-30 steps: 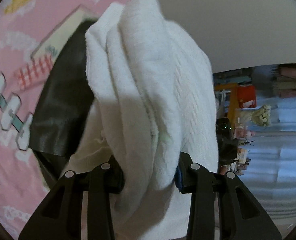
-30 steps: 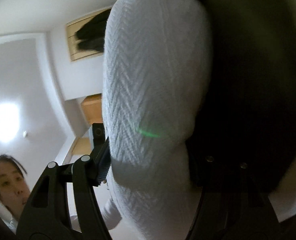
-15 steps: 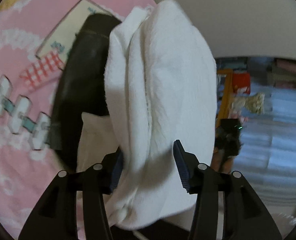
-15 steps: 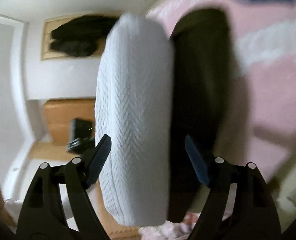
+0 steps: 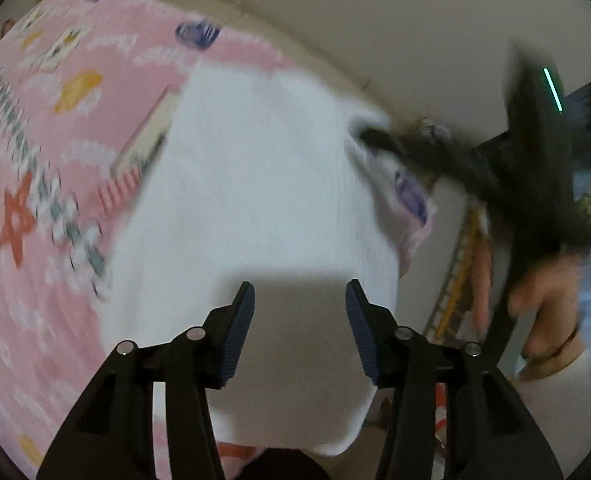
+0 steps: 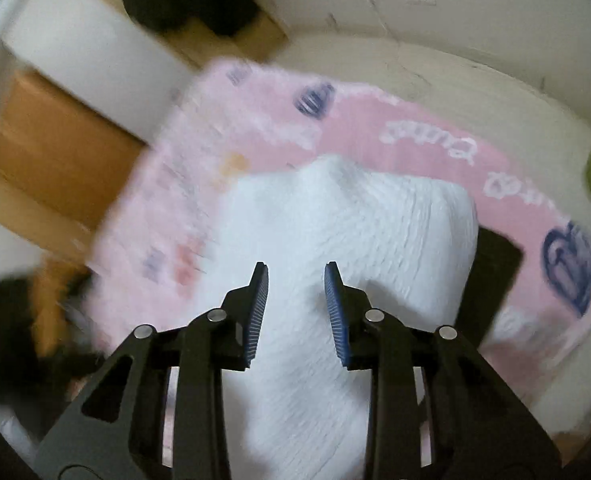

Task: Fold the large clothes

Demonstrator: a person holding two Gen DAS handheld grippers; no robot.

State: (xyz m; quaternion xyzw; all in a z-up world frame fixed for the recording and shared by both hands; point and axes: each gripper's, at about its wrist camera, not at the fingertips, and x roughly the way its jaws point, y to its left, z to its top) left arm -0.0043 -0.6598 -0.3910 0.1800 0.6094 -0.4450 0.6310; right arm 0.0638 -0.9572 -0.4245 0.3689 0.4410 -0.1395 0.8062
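The folded white knit garment (image 6: 335, 240) is spread on the pink printed blanket (image 6: 415, 140), just ahead of and below both grippers, its long axis roughly along the fingers. The right gripper (image 6: 295, 312) is closing with nothing pinched yet; the left gripper (image 5: 299, 332) is held about half open, empty. Soft ribbed fabric, thick stacked layers, rounded edges.

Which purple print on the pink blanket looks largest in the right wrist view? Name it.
The dark purple heart at the right edge, right of the white garment; the other purple prints sit higher up the blanket and look smaller.
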